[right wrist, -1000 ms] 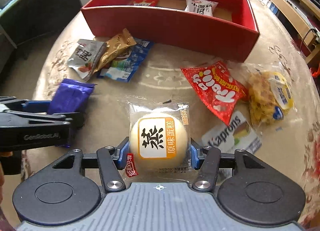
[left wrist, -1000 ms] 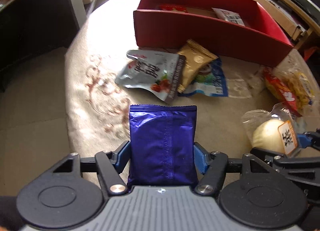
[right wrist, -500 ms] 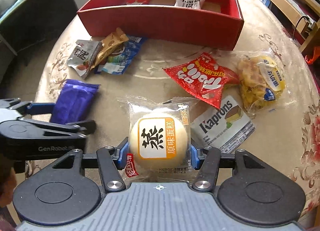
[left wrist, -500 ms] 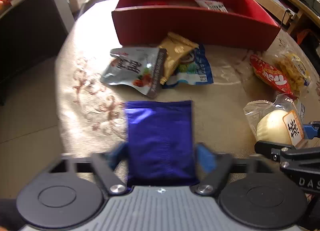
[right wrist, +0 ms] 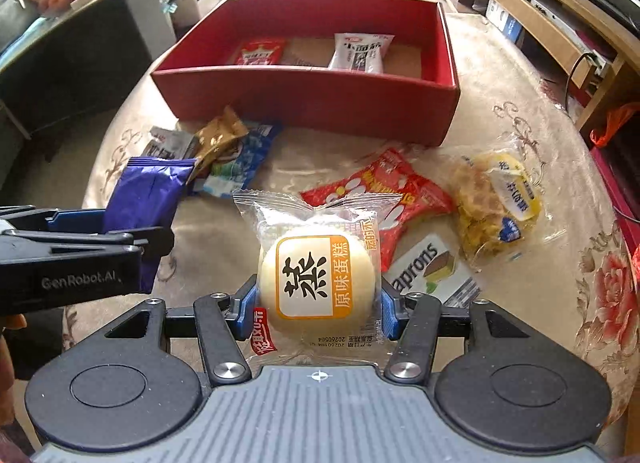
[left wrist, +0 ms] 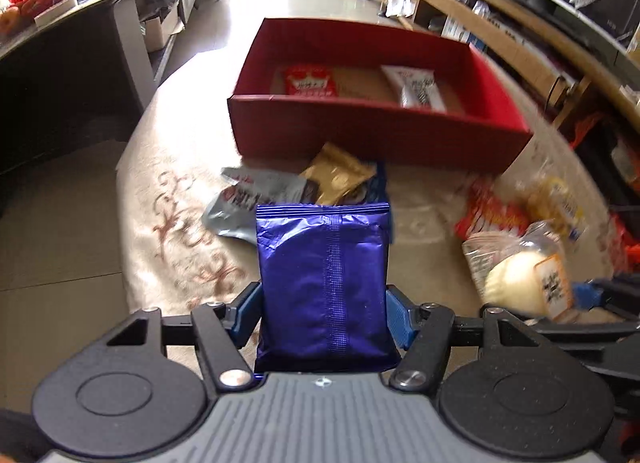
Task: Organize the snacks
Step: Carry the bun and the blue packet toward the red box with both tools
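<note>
**A:** Two packets in the air at once. The left gripper (left wrist: 324, 317) pinches a purple foil snack bag (left wrist: 324, 283) by its side edges, and the right gripper (right wrist: 316, 309) clamps a wrapped steamed cake (right wrist: 318, 275). How do I land them neatly in the red box (right wrist: 304, 97)?

**B:** I'd clear the near wall first, then drop into the bare cardboard floor between the two packets already inside. The purple bag's long axis runs straight ahead toward the box, sealed end leading. The cake is round, label up, so its heading hardly matters.
</note>
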